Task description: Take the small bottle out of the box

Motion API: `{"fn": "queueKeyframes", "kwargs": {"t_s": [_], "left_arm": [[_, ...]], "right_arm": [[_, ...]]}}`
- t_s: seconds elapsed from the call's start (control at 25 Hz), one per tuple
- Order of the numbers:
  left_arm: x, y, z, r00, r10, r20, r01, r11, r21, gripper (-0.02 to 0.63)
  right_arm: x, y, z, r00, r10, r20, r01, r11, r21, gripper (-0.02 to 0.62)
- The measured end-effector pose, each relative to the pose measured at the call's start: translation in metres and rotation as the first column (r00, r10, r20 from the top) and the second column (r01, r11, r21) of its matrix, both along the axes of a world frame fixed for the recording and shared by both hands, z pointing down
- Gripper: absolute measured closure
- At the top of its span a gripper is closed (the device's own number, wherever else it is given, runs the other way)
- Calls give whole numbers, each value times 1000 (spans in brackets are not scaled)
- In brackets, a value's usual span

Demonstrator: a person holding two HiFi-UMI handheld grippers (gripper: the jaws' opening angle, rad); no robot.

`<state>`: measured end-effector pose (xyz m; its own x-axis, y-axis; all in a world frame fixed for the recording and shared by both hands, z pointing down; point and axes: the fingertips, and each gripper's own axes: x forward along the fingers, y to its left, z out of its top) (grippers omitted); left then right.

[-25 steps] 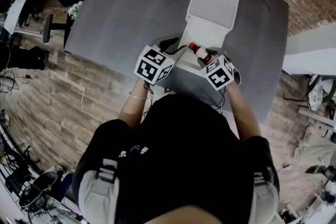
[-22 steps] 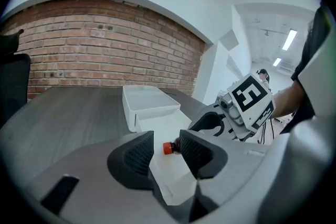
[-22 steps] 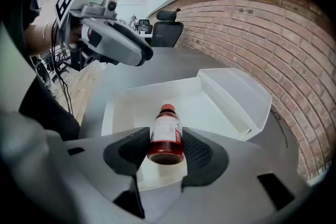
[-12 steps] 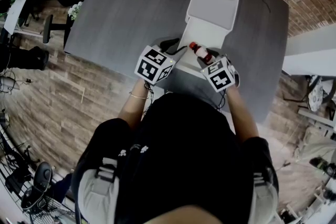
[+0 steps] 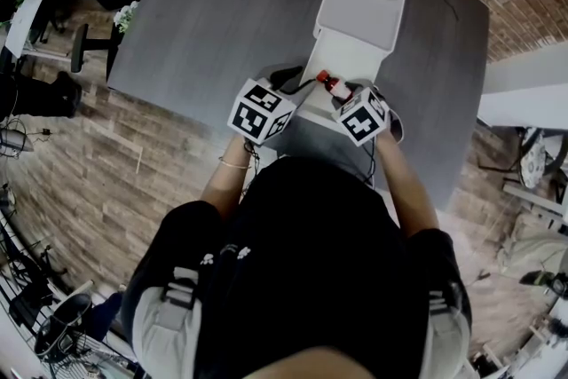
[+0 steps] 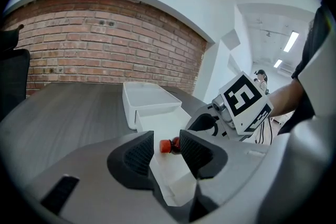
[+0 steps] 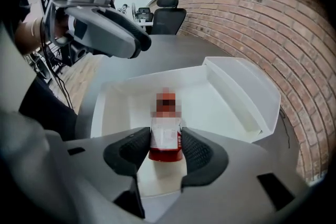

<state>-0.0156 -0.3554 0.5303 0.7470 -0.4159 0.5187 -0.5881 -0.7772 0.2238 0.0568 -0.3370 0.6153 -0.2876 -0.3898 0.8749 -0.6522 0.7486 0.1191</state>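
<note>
Bottle (image 7: pixel 167 150): lies on its side on the floor of the open white box (image 7: pixel 241 93), near end, red cap pointing to the far side. Not yet lifted.

Change against a second ago: the bottle keeps the same spot. The right gripper (image 7: pixel 165 134) now sits further forward and left over it in the head view, so that only the cap and neck show past the marker cube.

Right fingers (image 7: pixel 202 152): spread wide, one on each side of the bottle's label, close against it. Judged as straddling and not yet clamped.

Left gripper (image 6: pixel 165 134): unmoved at the box's near left corner. Its fingers (image 6: pixel 139 155) are released, the box's near edge lies in the gap and nothing is pinched.

Box lid (image 5: pixel 362 0): folded back on the far side and resting on the grey bench (image 5: pixel 222 4).

Meaning: the approach looks finished. What is left is to close on the bottle and lift it clear of the box walls.
</note>
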Motion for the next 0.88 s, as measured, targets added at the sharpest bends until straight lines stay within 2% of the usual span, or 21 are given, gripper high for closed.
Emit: {"fn": "queueKeyframes", "kwargs": {"t_s": [0.4,0.64,0.88], "left_arm": [[0,-1,5,1000,-12,-14,11,1000,-11,453],[0,-1,8,1000,-19,-21,18,1000,-18,453],[-8,-1,8,999,-38,-23,37,999,-14,453]], "right_arm": [[3,3,17,977,-115,-181,94,988,-120,401],[3,1,22,971,-146,-188,112,977,-179,390],[4,-2,29,948,-181,-263,149,980,-135,377]]}}
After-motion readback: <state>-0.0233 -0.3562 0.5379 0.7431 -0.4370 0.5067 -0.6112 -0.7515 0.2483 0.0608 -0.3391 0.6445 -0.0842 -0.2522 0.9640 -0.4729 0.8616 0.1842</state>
